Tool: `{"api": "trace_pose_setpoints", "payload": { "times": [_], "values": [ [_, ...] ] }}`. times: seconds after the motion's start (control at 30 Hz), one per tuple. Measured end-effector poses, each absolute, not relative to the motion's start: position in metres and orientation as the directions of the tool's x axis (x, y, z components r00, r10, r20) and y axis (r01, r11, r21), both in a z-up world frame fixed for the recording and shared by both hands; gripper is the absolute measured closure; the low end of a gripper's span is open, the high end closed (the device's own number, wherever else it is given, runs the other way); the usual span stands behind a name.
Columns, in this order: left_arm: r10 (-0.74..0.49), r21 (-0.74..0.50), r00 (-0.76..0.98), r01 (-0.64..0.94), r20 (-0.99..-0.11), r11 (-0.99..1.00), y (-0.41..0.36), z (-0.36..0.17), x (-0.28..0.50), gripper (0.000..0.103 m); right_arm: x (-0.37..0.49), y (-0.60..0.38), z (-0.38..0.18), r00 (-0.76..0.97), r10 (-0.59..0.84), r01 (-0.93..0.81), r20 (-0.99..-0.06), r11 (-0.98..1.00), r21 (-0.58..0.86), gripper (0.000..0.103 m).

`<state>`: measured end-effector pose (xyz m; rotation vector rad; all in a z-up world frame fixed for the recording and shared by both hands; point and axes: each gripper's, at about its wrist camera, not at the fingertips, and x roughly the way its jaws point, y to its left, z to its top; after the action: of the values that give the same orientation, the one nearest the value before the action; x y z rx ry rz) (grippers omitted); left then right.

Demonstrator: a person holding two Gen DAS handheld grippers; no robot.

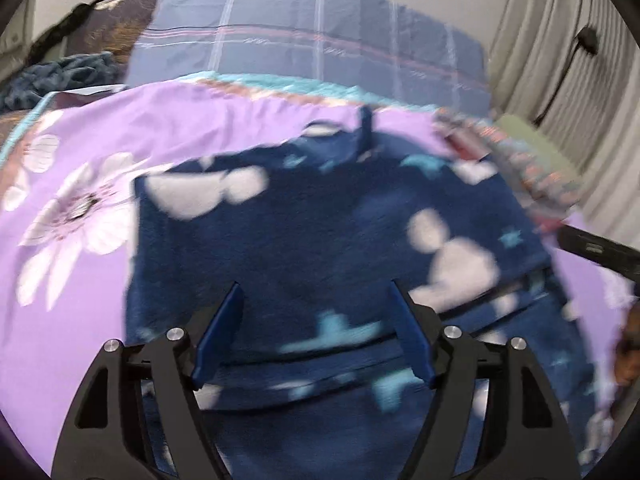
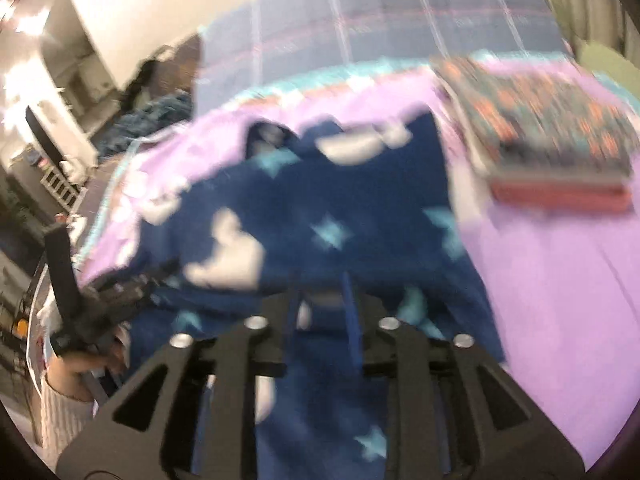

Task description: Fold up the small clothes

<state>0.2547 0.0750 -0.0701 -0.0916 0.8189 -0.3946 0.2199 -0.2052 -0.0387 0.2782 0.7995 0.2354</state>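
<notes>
Left wrist view shows the navy fleece garment (image 1: 320, 232) spread over the purple floral bedsheet (image 1: 80, 300), its fuzzy cloth printed with white cloud-like blobs and pale blue stars. A fold line crosses it low in the frame, and a small dark strap or tab sticks up at its far edge. The left gripper (image 1: 316, 332) hangs over the near part of the garment with its blue fingers (image 1: 218, 336) well apart and nothing between them. At the bed's right edge a dark bar of the other tool pokes in.

Right wrist view, heavily blurred, has the same garment (image 2: 340, 208) running away toward the plaid pillow (image 2: 380, 28) at the head of the bed. The right gripper (image 2: 320, 312) has its fingers drawn close together over a bunch of navy cloth; whether they actually pinch it cannot be told through the blur. Only this view shows clearly the stack of folded clothes (image 2: 548, 136), patterned on top and red beneath, lying just beside the garment's right side, and the room's doorway at far left.
</notes>
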Motion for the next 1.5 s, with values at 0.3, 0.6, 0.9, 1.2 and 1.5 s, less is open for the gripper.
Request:
{"api": "trace_pose_setpoints", "payload": {
  "times": [0.3,0.6,0.9,1.2,1.5],
  "values": [
    [-0.352,-0.192,0.608,0.314,-0.712,0.93,-0.007,-0.058,0.345,0.017,0.261,-0.218,-0.111,0.711,0.232,-0.008,-0.664,0.947,0.322,0.042],
    [-0.114,-0.068,0.616,0.099,-0.779,0.993,-0.015,-0.065,0.424,0.087,0.259,-0.21,-0.112,0.709,0.298,-0.074,-0.639,0.933,0.352,0.024],
    [-0.05,-0.105,0.605,-0.055,-0.795,0.993,0.09,-0.092,0.386,0.094,0.255,-0.214,-0.113,0.704,0.302,-0.091,-0.643,0.936,0.34,0.018],
    [-0.271,-0.188,0.626,0.198,-0.731,0.962,0.017,-0.048,0.402,0.01,0.256,-0.214,-0.114,0.703,0.302,-0.092,-0.643,0.936,0.339,0.017],
    [-0.152,-0.09,0.597,0.132,-0.788,0.987,0.027,-0.077,0.413,0.091,0.256,-0.215,-0.113,0.706,0.316,-0.095,-0.634,0.929,0.357,0.017]
  ]
}}
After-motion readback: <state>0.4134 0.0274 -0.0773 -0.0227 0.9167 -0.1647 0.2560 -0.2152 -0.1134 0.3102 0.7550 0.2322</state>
